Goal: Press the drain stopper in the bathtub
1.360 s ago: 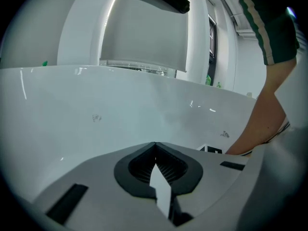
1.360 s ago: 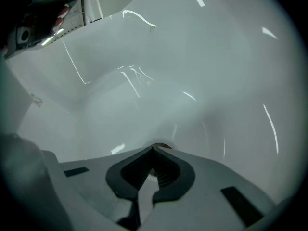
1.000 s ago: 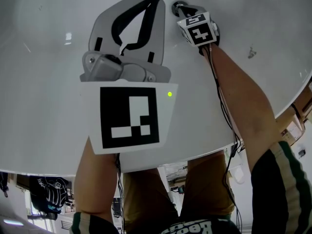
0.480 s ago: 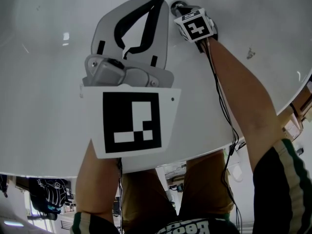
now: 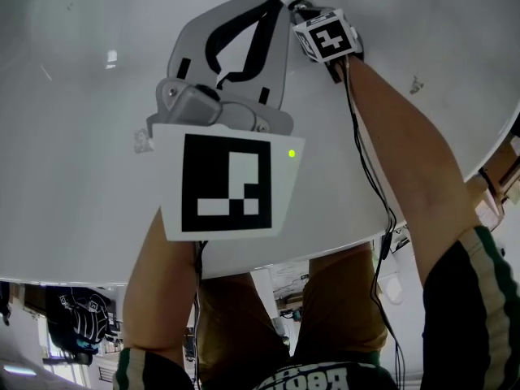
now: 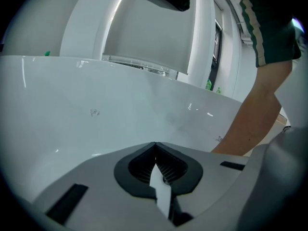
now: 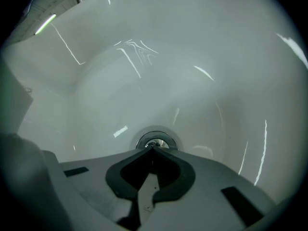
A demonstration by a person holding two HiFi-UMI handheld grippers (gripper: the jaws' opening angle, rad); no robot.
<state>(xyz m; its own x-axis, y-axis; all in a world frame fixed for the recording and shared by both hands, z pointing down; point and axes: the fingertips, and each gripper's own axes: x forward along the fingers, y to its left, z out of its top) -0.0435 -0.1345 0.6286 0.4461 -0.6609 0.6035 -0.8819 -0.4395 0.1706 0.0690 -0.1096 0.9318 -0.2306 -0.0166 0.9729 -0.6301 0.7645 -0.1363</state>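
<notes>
Drain stopper (image 7: 156, 142): in bathtub (image 7: 202, 71) floor, at my right tips.
My right gripper (image 7: 153, 148): jaws together, empty.
My left gripper (image 6: 155, 144): jaws together, empty.

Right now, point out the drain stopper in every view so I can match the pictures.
Head view: drain stopper at the top, right of centre, only a small part showing.
Left gripper view: not in it; only bathtub wall and an arm.
Right gripper view: lower centre, just beyond the right gripper's closed fingers.
Shared landmark: the white bathtub wall, in all three.
</notes>
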